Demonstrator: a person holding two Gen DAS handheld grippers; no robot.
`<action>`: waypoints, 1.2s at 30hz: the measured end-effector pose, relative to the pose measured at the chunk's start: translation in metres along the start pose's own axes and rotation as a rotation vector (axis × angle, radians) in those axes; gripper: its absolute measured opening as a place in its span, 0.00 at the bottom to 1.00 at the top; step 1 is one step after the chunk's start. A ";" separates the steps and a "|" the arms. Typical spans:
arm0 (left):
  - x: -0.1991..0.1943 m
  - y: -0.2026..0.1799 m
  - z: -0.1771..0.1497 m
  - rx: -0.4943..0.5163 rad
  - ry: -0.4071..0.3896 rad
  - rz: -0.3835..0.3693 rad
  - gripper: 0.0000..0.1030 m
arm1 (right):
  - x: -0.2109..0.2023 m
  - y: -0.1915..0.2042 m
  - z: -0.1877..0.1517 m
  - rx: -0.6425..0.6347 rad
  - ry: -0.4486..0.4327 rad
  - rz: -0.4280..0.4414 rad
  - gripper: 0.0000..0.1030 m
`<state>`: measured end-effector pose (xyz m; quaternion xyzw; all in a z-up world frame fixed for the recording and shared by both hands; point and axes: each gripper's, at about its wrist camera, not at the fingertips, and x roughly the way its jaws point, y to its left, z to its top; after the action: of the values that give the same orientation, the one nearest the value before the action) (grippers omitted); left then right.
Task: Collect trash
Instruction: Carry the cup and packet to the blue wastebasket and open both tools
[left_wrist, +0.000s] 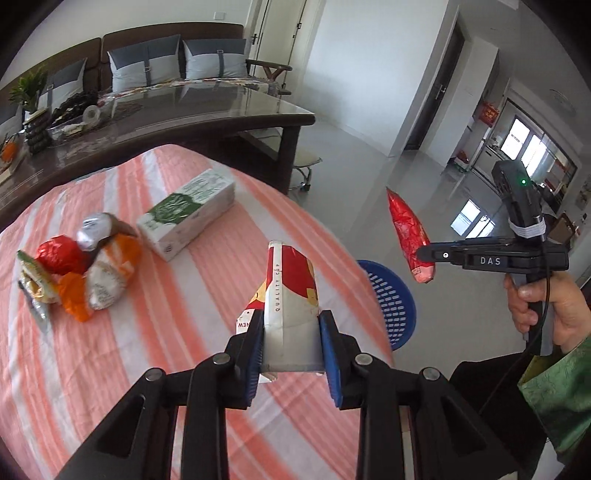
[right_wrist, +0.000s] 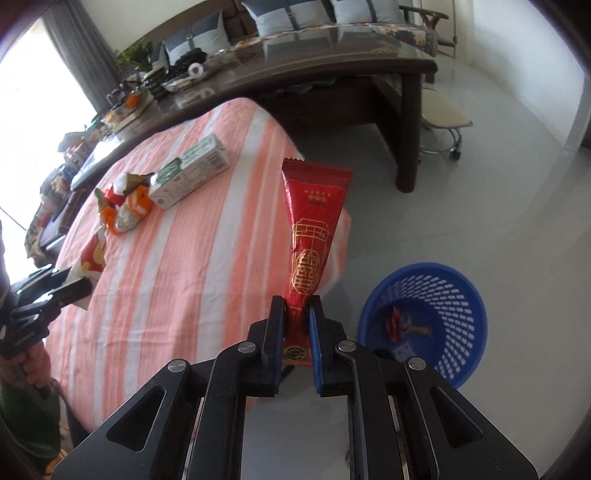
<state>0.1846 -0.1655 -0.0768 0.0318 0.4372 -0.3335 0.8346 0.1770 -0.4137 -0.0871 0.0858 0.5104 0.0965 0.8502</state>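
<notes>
The right gripper (right_wrist: 297, 314), jaws pinched shut on a long red wrapper (right_wrist: 312, 236), hangs nearer the blue basket (right_wrist: 461, 295) on the floor (down to its right); the left gripper (left_wrist: 291, 332) clamps a flattened paper cup (left_wrist: 291, 295) over the surface (left_wrist: 166, 332).

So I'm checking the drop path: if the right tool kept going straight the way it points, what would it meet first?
Probably the striped tablecloth edge, not the blue basket, which sits off to its right; depth is unclear. The right tool grips a red wrapper.
</notes>
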 end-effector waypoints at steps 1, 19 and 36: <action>0.013 -0.014 0.005 0.009 0.009 -0.016 0.28 | -0.002 -0.013 -0.001 0.017 -0.002 -0.012 0.11; 0.205 -0.153 0.045 0.064 0.151 -0.137 0.29 | 0.039 -0.187 -0.038 0.262 0.104 -0.113 0.11; 0.277 -0.175 0.033 0.109 0.215 -0.134 0.37 | 0.058 -0.222 -0.042 0.350 0.130 -0.064 0.14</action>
<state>0.2151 -0.4587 -0.2229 0.0837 0.5066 -0.4064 0.7558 0.1832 -0.6116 -0.2104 0.2100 0.5756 -0.0155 0.7902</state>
